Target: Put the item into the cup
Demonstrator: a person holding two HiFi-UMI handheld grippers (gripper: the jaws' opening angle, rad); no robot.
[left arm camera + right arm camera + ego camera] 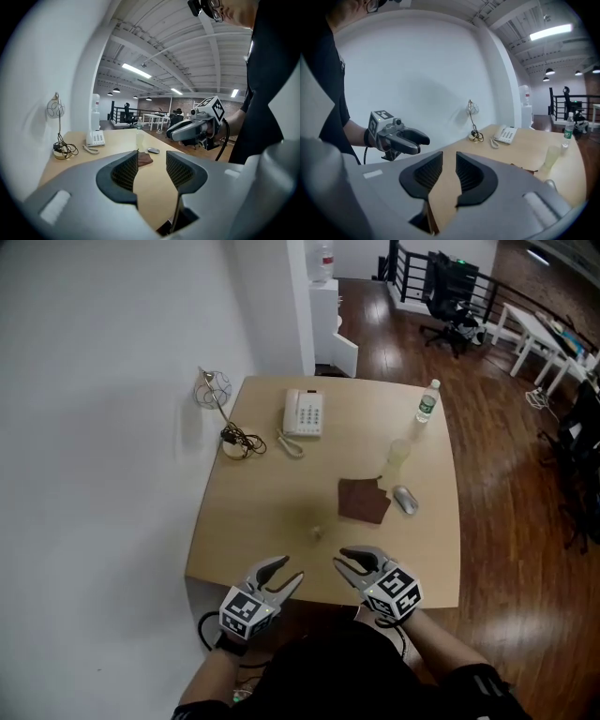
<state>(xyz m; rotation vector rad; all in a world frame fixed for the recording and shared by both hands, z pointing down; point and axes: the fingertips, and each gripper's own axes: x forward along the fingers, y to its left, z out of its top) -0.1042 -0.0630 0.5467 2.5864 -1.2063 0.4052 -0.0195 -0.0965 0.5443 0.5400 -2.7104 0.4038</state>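
We hold both grippers low over the near edge of the table, and neither touches anything on it. The left gripper has its jaws well apart, and in its own view only bare tabletop shows between the ribbed pads. The right gripper also stands open, with a clear gap between its pads and nothing in it. The two grippers are angled in toward each other, tips near but not touching.

A small pale thing lies on the wood just beyond the tips, roughly between the two grippers and a little farther in from the edge. It is too small and blurred for us to say what it is. It lies apart from both grippers, somewhat closer to the right one.

The cup, pale and see-through, stands upright toward the far right of the table, well apart from both grippers. Between it and the right gripper lies a flat brown cloth, with a grey mouse just beside the cloth's right edge. A plastic bottle stands just beyond the cup. A white telephone sits near the far edge, with a tangle of dark cord to its left.
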